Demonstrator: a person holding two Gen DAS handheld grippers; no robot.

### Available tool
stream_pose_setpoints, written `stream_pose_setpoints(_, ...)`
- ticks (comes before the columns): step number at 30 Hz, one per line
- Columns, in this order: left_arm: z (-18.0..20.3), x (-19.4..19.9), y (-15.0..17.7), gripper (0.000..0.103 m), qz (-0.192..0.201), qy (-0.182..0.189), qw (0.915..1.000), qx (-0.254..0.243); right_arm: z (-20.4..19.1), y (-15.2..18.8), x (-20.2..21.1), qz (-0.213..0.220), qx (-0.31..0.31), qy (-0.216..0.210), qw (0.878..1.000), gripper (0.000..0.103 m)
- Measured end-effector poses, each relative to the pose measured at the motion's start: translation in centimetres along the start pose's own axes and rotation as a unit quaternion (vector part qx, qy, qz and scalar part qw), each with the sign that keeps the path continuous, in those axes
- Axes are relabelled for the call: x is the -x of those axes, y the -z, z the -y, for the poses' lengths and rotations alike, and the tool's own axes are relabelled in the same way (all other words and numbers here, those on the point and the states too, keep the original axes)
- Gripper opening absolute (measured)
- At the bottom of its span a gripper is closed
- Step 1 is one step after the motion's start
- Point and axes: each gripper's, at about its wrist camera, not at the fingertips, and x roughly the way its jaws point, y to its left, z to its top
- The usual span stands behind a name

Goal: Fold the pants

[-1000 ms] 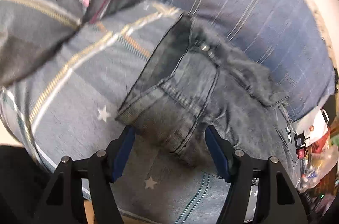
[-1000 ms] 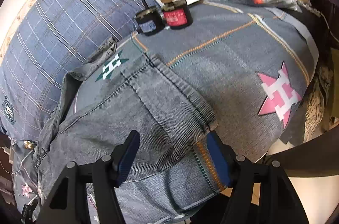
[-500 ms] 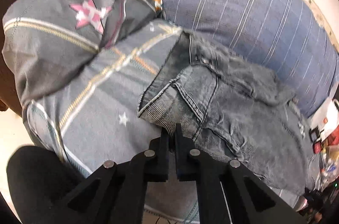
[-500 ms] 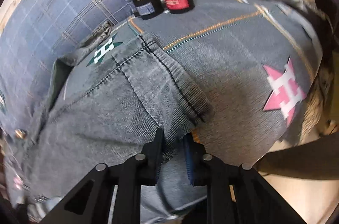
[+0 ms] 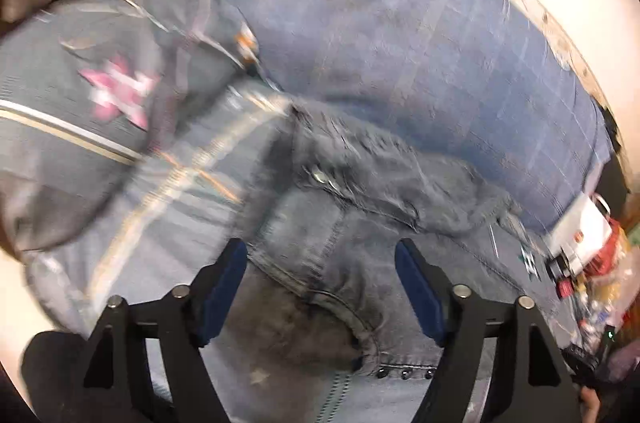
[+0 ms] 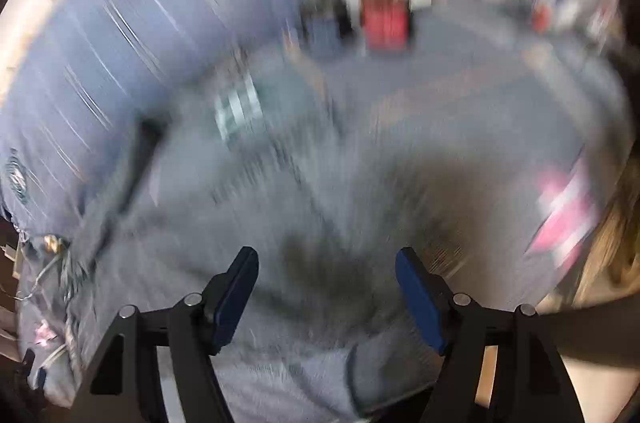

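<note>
The grey-blue jeans (image 5: 360, 215) lie bunched and folded on the bed, waistband rivets near the front edge. My left gripper (image 5: 320, 267) hovers over their near fold. Its jaws are opening, and its blue pads (image 5: 224, 287) stand wide on either side of the denim without pressing it. The right wrist view is heavily blurred. There the jeans (image 6: 260, 207) spread below my right gripper (image 6: 326, 275). Its jaws are also opening, with denim under the gap and nothing pinched.
A grey bedspread (image 5: 120, 203) with stripes and a pink star patch (image 5: 116, 91) covers the bed. A blue checked cushion (image 5: 440, 63) lies behind the jeans. A white box (image 5: 580, 231) and a red container (image 6: 386, 23) sit at the bed's far end.
Half a second ago both grippers were shut on the jeans' near edge; now both have let go and stand wide. The left one has lifted, and the right view has blurred with motion.
</note>
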Motion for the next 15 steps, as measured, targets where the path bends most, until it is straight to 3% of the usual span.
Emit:
stream_pose_setpoints(1, -0.4, -1.9, -0.1, 0.077, -0.047, -0.003, 0.9988, 0.011, 0.1, 0.1, -0.6, -0.015, -0.008, -0.007, 1.000, 0.073)
stream_pose_setpoints(3, -1.4, -4.3, -0.4, 0.076, -0.091, 0.001, 0.9953, 0.035, -0.8, -0.4, 0.7, 0.014, -0.005, -0.013, 1.000, 0.073)
stream_pose_setpoints(6, -1.2, -4.6, -2.7, 0.076, -0.050, -0.016, 0.9985, 0.019, -4.3, -3.4, 2.5, 0.046, 0.020, -0.064, 0.997, 0.073)
stream_pose_setpoints(9, -1.0, -5.1, -6.4, 0.077, -0.004, -0.013, 0.9997, 0.022, -8.2, -8.1, 1.2, 0.069, 0.044, -0.097, 0.992, 0.073)
stream_pose_setpoints(11, -1.1, -7.2, -8.5, 0.077, -0.008, -0.018, 0.9996, 0.020, -10.3, -12.1, -1.8, 0.062, 0.042, -0.104, 0.992, 0.073)
stream_pose_setpoints(15, -2.6, -11.8, -10.1, 0.077, -0.059, -0.030, 0.9970, 0.040, -12.7, -19.0, -9.6, 0.031, 0.020, -0.054, 0.998, 0.065)
